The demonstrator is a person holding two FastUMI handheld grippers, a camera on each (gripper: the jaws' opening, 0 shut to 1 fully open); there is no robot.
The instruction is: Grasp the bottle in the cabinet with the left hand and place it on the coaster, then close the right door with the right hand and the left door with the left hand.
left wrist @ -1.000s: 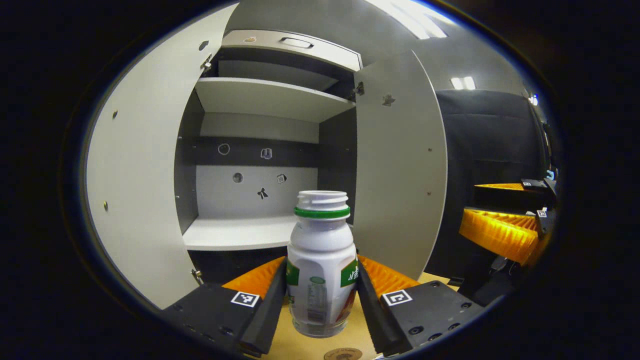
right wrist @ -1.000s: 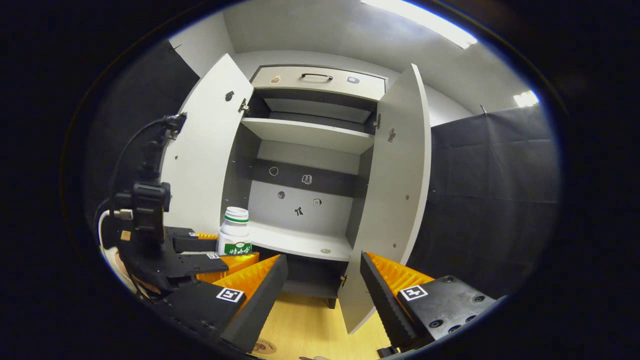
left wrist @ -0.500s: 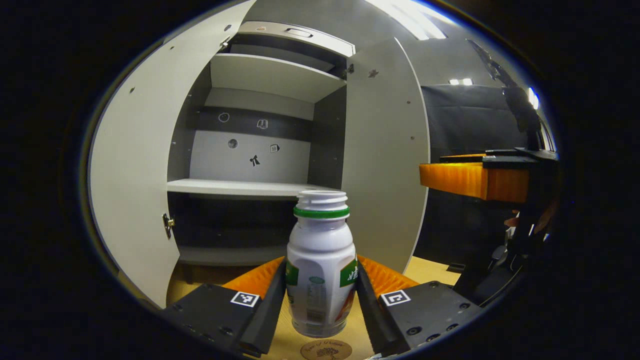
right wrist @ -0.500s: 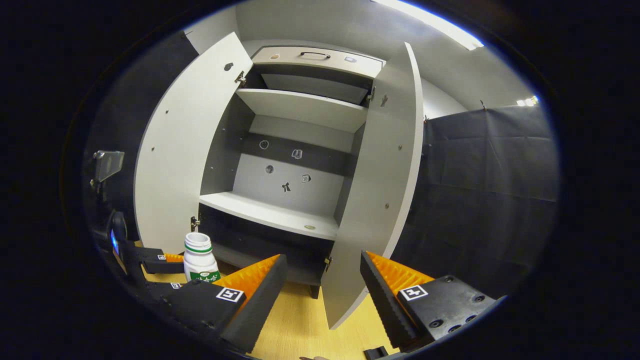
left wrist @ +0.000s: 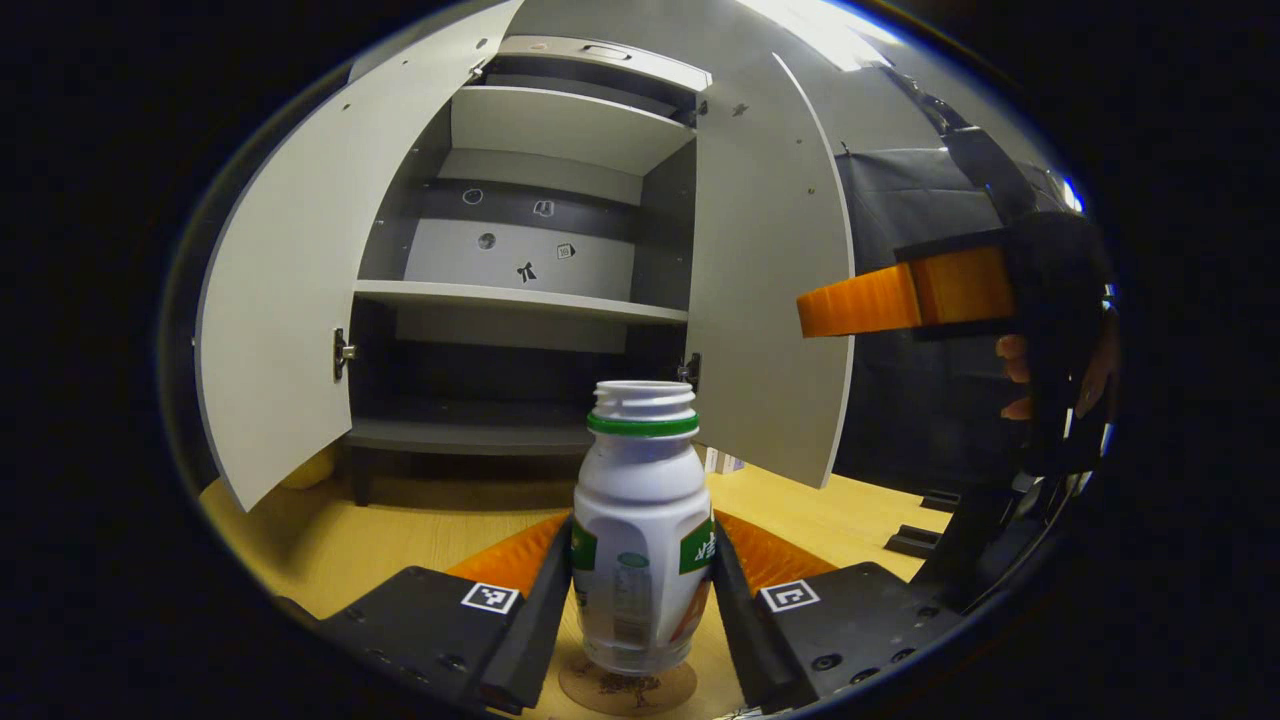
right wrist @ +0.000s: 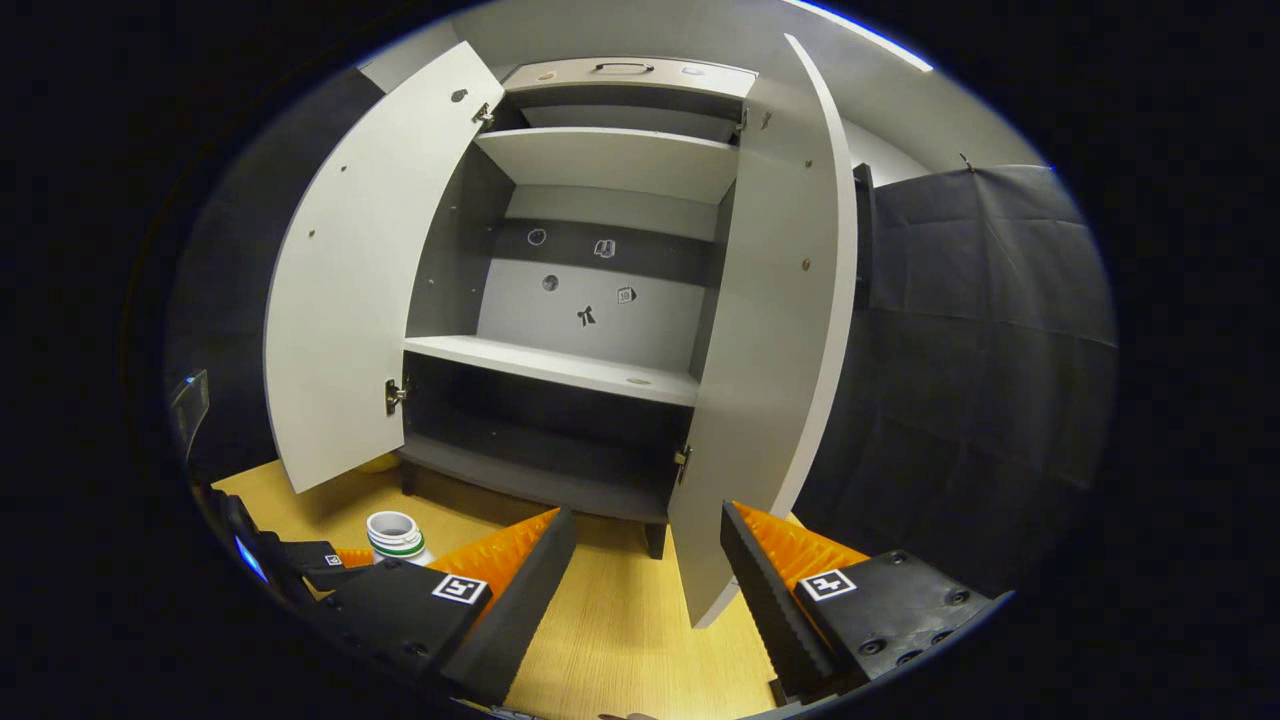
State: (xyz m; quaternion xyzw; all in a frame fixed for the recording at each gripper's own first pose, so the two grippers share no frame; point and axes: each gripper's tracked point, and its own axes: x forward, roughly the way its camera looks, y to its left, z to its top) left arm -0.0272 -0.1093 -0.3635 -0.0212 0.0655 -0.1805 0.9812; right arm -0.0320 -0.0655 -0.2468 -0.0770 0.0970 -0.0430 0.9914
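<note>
Wooden floor (left wrist: pixel 400 540) with coaster (left wrist: pixel 627 688) under bottle (left wrist: pixel 640 540) clamped by left gripper (left wrist: pixel 640 600); right gripper (right wrist: pixel 645 570) spread, both cabinet (right wrist: pixel 590 260) doors ajar.

A light wooden surface (right wrist: pixel 620 640) is extending in front. Small stickers (right wrist: pixel 586 315) are showing on a grey back panel (right wrist: pixel 640 330). A black cloth wall (right wrist: pixel 960 380) is hanging at right, under a ceiling light (left wrist: pixel 820 20).

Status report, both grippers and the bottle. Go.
Left gripper shut on bottle, base over the coaster. Right gripper open, holding nothing. Both cabinet doors open. Nothing in the way.
</note>
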